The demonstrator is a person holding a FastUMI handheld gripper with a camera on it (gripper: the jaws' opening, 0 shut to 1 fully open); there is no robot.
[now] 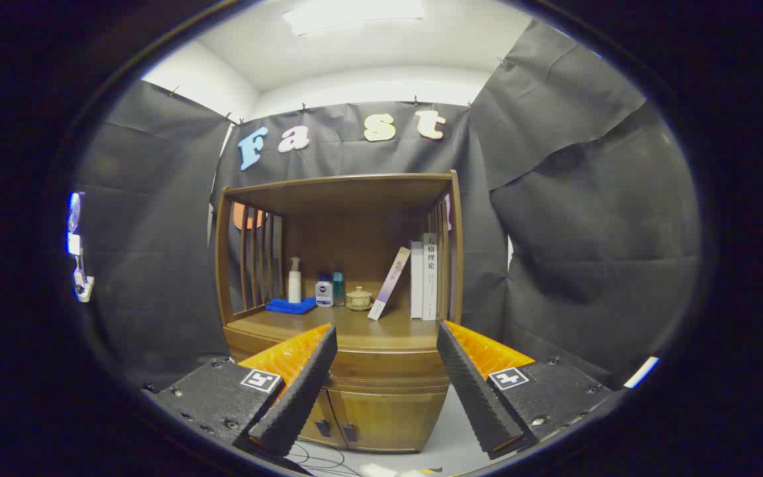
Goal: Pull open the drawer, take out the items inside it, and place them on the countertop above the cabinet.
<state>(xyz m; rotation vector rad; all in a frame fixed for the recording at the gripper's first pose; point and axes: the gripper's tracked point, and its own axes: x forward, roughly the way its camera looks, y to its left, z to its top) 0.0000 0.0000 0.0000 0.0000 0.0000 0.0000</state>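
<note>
Facing the wooden cabinet (381, 397) dead ahead at 12 o'clock, drawer (388, 364) shut under the bench (355, 329). Books (423, 278) sit at 1 o'clock, bottles (324, 290) at 11. Gripper (387, 344) is spread wide, pinching nothing.

Rides on the gripper (387, 339), fingers spread apart, looking forward and level at the wooden cabinet (381, 391) from some way off, about countertop (355, 328) height; 1 view only.
</note>
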